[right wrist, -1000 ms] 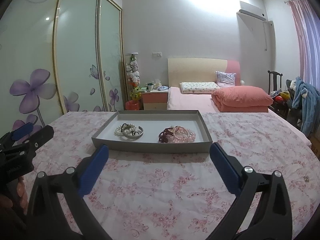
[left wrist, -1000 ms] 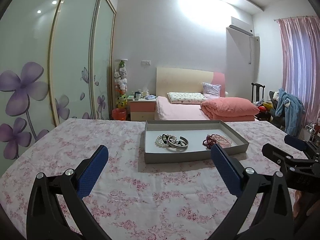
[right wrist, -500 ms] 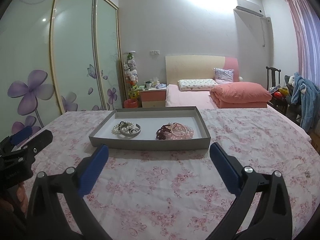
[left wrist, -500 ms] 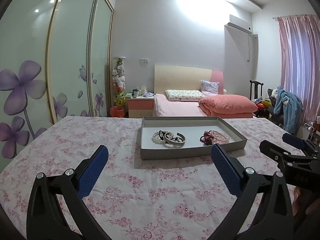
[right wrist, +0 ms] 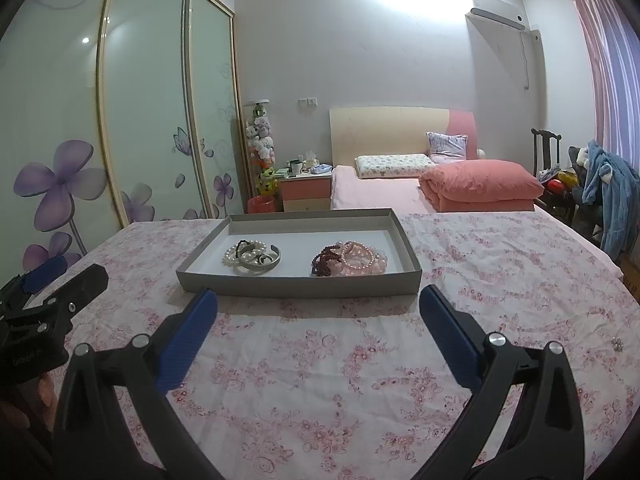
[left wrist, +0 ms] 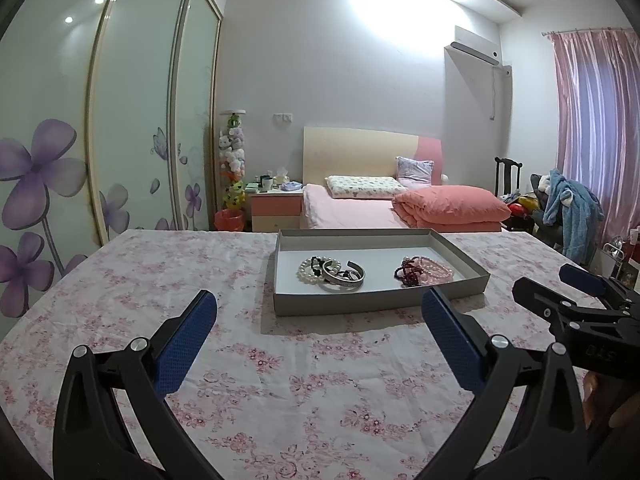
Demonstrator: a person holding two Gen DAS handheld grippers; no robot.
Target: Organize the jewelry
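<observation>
Floral tablecloth [right wrist: 320, 360], tray [right wrist: 296, 286] just past our fingertips; left gripper [left wrist: 320, 320], right gripper [right wrist: 318, 312] wide open, empty. Tangled bracelets [right wrist: 348, 260] could snag together.

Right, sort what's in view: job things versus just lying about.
Job:
grey tray
white and silver bracelets
pink and dark red bracelets

Lying about:
folded pink quilt
blue garment
small shiny trinket

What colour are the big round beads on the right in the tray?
Pale pink bead bracelets, clearest in the right wrist view.
</observation>
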